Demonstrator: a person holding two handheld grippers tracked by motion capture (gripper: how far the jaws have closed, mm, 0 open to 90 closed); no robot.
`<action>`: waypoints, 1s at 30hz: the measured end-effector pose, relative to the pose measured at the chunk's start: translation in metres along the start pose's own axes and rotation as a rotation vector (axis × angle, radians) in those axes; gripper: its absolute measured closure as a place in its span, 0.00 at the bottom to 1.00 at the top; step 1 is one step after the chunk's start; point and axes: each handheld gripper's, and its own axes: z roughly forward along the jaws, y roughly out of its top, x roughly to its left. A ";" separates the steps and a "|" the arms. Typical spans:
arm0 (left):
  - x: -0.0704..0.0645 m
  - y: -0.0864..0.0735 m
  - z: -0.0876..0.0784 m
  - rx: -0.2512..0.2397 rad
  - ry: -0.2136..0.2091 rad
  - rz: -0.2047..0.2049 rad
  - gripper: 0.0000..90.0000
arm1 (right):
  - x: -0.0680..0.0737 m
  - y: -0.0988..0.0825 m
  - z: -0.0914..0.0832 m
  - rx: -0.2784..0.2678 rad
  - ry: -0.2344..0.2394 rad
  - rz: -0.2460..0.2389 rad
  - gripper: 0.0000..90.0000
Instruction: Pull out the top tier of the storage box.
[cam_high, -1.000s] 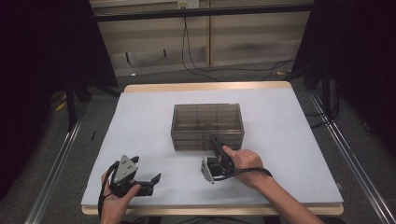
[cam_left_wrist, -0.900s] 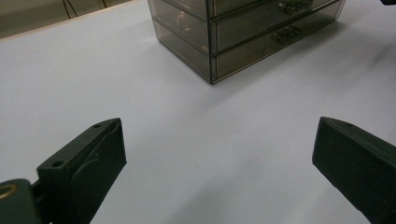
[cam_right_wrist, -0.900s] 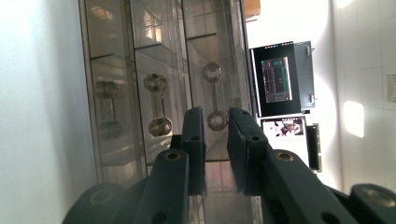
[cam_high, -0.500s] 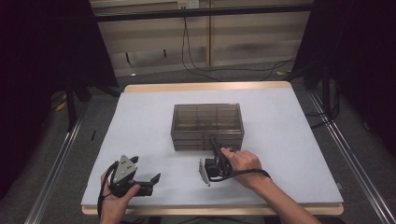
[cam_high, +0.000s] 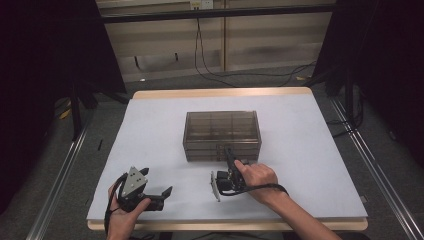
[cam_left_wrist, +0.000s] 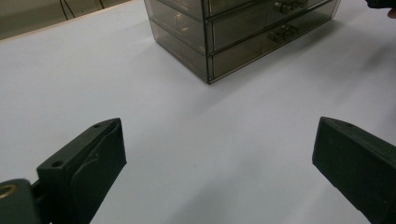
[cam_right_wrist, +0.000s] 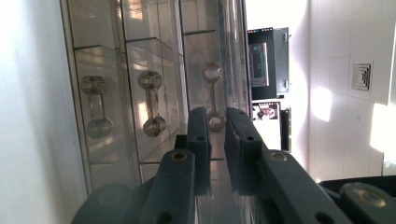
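Though smoky, the drawer box is see-through — dumbbell-shaped handles.

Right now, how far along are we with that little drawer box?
Nothing looks done yet: the drawer box sits with every drawer closed. In hand: the right gripper, jaws nearly together, is lined up at the top drawer handle. The left gripper rests open near the table's front edge. Opening remains.
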 end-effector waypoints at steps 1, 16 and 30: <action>0.000 0.000 0.001 -0.006 -0.003 -0.003 0.03 | -0.001 0.000 0.001 -0.006 -0.005 -0.014 0.90; -0.001 0.000 0.000 -0.001 0.002 -0.002 0.03 | -0.003 0.005 -0.001 0.020 0.008 -0.007 0.90; 0.000 0.000 0.000 0.007 -0.003 0.013 0.03 | -0.003 0.005 -0.006 0.012 0.014 0.004 0.90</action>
